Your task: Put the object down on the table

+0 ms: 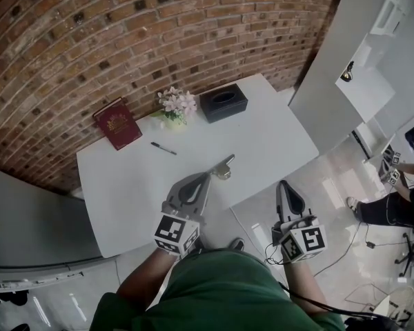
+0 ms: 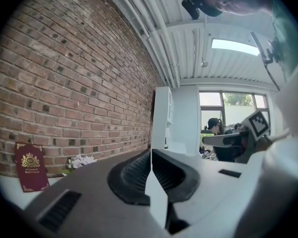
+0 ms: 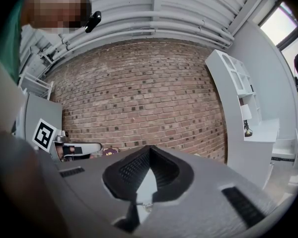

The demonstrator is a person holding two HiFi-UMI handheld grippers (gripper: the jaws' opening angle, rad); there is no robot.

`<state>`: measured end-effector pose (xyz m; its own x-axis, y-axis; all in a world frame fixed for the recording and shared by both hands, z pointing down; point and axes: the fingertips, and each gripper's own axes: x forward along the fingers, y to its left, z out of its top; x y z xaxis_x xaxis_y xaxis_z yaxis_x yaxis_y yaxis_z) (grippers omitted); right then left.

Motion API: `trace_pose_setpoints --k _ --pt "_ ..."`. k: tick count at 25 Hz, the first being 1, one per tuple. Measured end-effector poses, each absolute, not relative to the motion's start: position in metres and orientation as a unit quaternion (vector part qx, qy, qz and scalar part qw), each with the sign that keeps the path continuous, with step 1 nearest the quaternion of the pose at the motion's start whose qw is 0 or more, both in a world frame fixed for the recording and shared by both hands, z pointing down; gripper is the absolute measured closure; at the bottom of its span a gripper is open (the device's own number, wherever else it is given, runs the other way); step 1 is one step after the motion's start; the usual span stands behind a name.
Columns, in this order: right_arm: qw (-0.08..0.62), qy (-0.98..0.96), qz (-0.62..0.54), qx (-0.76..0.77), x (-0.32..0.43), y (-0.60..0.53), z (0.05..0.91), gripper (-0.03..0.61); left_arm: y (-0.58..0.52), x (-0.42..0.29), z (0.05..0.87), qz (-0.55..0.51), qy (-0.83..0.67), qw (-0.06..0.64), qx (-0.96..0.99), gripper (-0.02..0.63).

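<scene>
A small brass-and-grey object lies on the white table near its front edge. My left gripper points at it from the near side, its tip just beside the object; whether they touch I cannot tell. In the left gripper view that gripper is shut with nothing between its jaws. My right gripper hovers off the table's front edge, over the floor. It too is shut and empty.
Toward the table's back stand a red book, a small bunch of flowers and a black tissue box. A black pen lies mid-table. A white shelf unit rises at the right, where another person's legs show.
</scene>
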<state>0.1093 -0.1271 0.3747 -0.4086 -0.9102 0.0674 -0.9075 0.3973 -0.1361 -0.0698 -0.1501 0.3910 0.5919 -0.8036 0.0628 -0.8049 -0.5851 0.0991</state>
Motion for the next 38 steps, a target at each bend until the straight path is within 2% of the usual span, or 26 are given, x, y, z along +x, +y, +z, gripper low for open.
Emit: trace_pose_setpoints --k 38 --pt "-0.019 0.843 -0.074 -0.532 0.105 -0.144 0.388 0.577 -0.176 -0.065 0.404 0.019 -0.447 0.069 0.892 0.6"
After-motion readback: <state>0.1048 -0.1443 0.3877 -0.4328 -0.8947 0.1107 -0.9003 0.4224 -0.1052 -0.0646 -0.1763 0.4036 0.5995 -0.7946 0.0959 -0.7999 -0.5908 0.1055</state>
